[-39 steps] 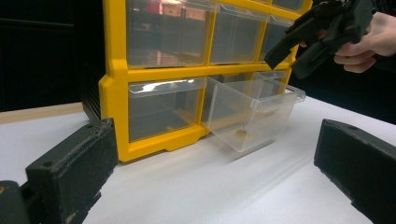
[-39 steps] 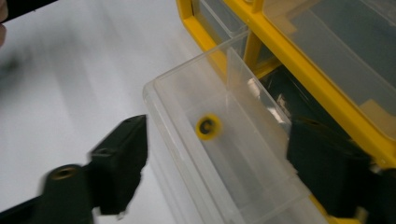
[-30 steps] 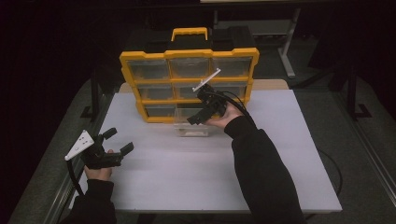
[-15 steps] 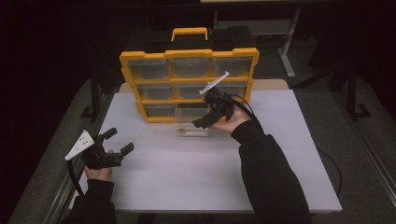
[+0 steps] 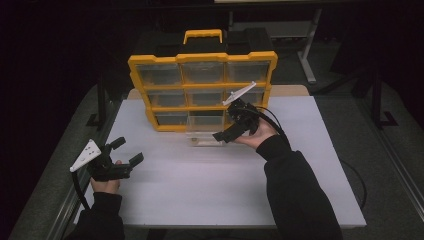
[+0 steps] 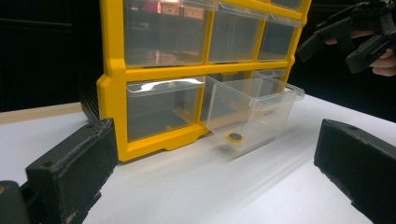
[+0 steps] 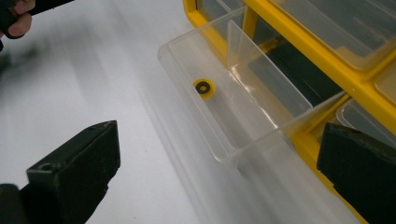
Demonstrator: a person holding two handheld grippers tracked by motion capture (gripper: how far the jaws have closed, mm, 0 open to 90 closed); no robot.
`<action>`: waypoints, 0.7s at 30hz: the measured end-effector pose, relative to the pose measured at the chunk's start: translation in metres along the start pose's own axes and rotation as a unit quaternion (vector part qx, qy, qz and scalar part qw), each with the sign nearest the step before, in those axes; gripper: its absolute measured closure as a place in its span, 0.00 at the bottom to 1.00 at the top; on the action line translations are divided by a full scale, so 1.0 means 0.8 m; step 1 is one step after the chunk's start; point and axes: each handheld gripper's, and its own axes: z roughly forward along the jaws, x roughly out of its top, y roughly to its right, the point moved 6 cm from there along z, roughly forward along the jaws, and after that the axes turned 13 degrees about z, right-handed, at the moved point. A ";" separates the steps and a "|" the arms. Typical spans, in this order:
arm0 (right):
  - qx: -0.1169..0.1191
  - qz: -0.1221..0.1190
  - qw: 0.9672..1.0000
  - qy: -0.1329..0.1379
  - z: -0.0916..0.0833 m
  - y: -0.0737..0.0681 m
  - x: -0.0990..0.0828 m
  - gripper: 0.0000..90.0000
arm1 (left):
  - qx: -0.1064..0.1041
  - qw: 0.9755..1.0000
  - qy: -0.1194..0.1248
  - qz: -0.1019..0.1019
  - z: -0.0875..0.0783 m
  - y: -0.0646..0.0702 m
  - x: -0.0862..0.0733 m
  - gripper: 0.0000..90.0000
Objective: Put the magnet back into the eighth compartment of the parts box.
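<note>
drawer (image 5: pixel 206 131), clear plastic, is seen pulled out of the bottom row, middle column, of the yellow organizer (image 5: pixel 202 90), with its front end resting over the white table (image 5: pixel 210 190).

near to far, the scene is laid out as follows. the left gripper (image 5: pixel 131 151) is held low over the near left part of the table, well apart from the organizer; its jaws are spread wide and nothing is held between them. the left hand (image 5: pixel 106 183) is wrapped around its grip.

farther in, the right gripper (image 5: pixel 222 136) is held just beside the right end of the drawer, above the table. its jaws are released and parted, with nothing clamped; in the right gripper view the open drawer is framed between them. whether a jaw touches the drawer wall cannot be told.

inside the drawer, a small yellow ring with a black centre (image 7: pixel 204 87) is seen lying flat on the floor of the front compartment, before a clear divider (image 7: pixel 266 74).

behind, the remaining drawers of the organizer are seated closed, and a yellow carry handle (image 5: pixel 202 34) is fitted on top.
</note>
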 end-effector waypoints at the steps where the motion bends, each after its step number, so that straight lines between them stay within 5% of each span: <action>1: 0.000 0.000 1.000 0.002 -0.001 0.001 -0.002 0.00 | 0.000 1.000 0.000 0.000 0.000 0.000 0.000 0.00; 21: -0.002 0.026 1.000 0.016 -0.016 0.024 -0.043 0.00 | -0.001 1.000 -0.001 0.001 0.001 0.000 0.000 0.00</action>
